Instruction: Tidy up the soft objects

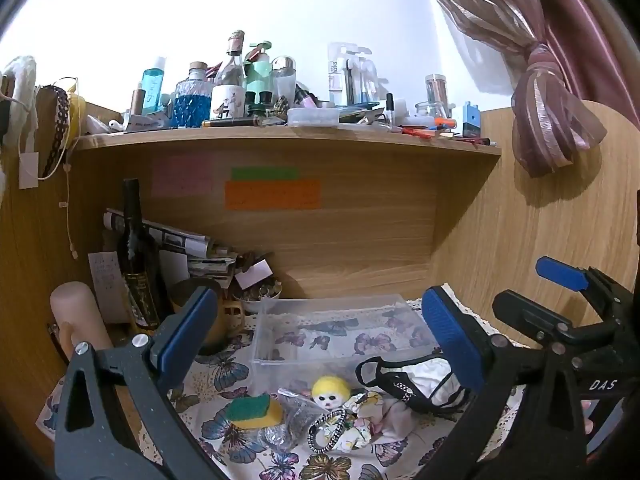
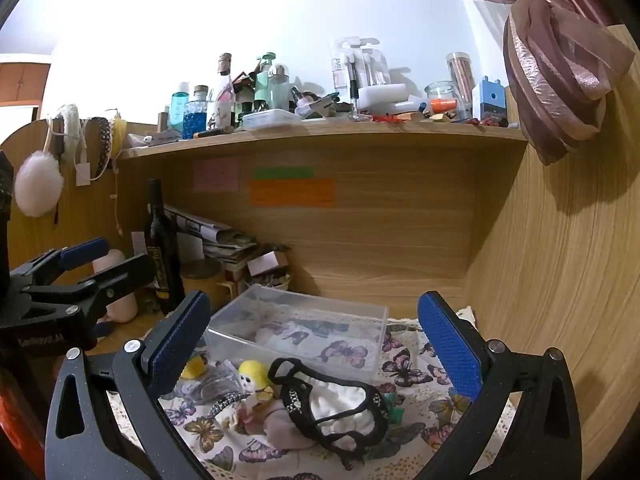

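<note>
A clear plastic bin (image 1: 276, 312) (image 2: 224, 332) stands empty on the butterfly cloth. In front of it lie a yellow-green sponge (image 1: 254, 411), a yellow-haired doll (image 1: 331, 393) (image 2: 254, 376), a crumpled floral cloth (image 1: 372, 416), a beaded hairband (image 1: 326, 428), a clear bag (image 1: 296, 408) and a white cloth with black trim (image 1: 416, 380) (image 2: 336, 404). My left gripper (image 1: 320, 340) is open above the pile, empty. My right gripper (image 2: 316, 340) is open above the black-trimmed cloth, empty; it also shows at the right of the left wrist view (image 1: 560, 276).
A dark wine bottle (image 1: 138, 256), a pink cylinder (image 1: 76, 316), a mug and stacked papers (image 1: 192, 248) crowd the left back corner. A shelf (image 1: 280, 136) above carries several bottles. Wooden walls close the back and right. A tied curtain (image 1: 552, 116) hangs at right.
</note>
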Demonstrator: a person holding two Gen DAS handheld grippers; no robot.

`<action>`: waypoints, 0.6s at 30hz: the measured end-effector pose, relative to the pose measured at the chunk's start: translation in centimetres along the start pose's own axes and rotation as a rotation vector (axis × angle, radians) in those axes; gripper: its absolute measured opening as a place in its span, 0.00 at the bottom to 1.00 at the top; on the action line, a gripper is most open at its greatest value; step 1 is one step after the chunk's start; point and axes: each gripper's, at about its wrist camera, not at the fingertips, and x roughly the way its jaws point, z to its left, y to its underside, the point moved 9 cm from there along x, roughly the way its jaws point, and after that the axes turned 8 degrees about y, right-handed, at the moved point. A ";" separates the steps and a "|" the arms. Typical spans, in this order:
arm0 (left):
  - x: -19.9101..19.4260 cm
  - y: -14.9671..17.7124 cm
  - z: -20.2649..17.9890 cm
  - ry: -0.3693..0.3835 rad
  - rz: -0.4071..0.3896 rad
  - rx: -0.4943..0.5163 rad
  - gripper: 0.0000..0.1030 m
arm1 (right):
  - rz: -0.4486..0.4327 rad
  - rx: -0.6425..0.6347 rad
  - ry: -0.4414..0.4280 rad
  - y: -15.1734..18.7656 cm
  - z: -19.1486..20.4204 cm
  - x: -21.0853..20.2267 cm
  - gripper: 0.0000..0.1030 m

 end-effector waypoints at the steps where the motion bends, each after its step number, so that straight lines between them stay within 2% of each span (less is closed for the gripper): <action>1: 0.0 0.0 0.0 -0.001 -0.001 0.001 1.00 | 0.001 0.001 -0.001 0.0 0.0 -0.1 1.00; 18: -0.1 -0.1 -0.2 -0.001 -0.002 0.001 1.00 | 0.007 -0.002 -0.008 0.1 0.4 0.0 1.00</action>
